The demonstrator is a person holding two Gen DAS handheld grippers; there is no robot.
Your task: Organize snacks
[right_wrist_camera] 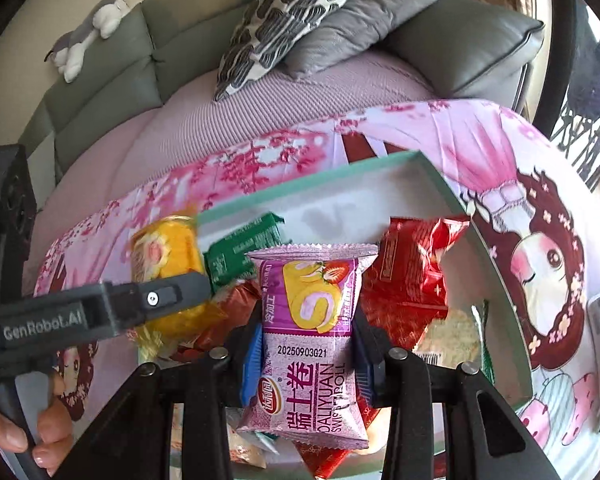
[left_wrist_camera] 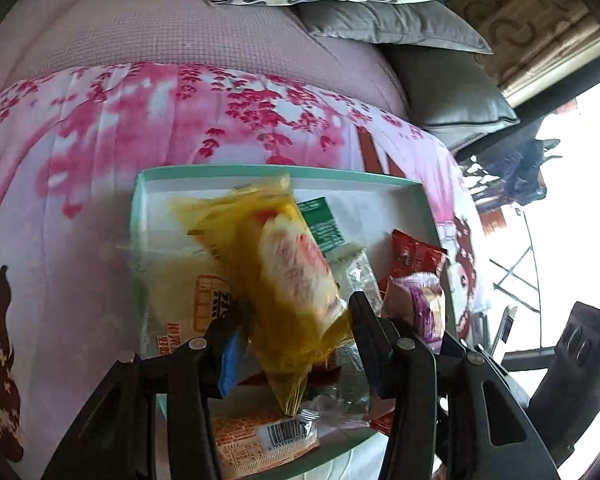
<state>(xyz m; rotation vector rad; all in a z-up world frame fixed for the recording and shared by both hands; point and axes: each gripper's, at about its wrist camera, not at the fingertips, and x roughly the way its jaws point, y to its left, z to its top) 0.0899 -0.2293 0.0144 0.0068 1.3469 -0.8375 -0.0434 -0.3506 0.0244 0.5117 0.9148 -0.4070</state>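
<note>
A shallow mint-green tray (left_wrist_camera: 140, 208) lies on the pink floral blanket and holds several snack packs. My left gripper (left_wrist_camera: 296, 320) is shut on a yellow cake pack (left_wrist_camera: 292, 272), lifted over the tray; the pack is blurred. My right gripper (right_wrist_camera: 304, 344) is shut on a purple Swiss roll pack (right_wrist_camera: 308, 320) above the tray (right_wrist_camera: 432, 172). The left gripper's body (right_wrist_camera: 100, 312) and the yellow pack (right_wrist_camera: 168, 248) show at the left of the right wrist view. A green pack (right_wrist_camera: 240, 256) and a red pack (right_wrist_camera: 412, 268) lie in the tray.
The tray sits on a sofa bed with grey cushions (right_wrist_camera: 380, 12) and a patterned pillow (right_wrist_camera: 284, 16) behind. A plush toy (right_wrist_camera: 92, 28) lies on the sofa back. Orange-labelled packs (left_wrist_camera: 192, 304) lie at the tray's left. A window and dark furniture (left_wrist_camera: 540, 168) are to the right.
</note>
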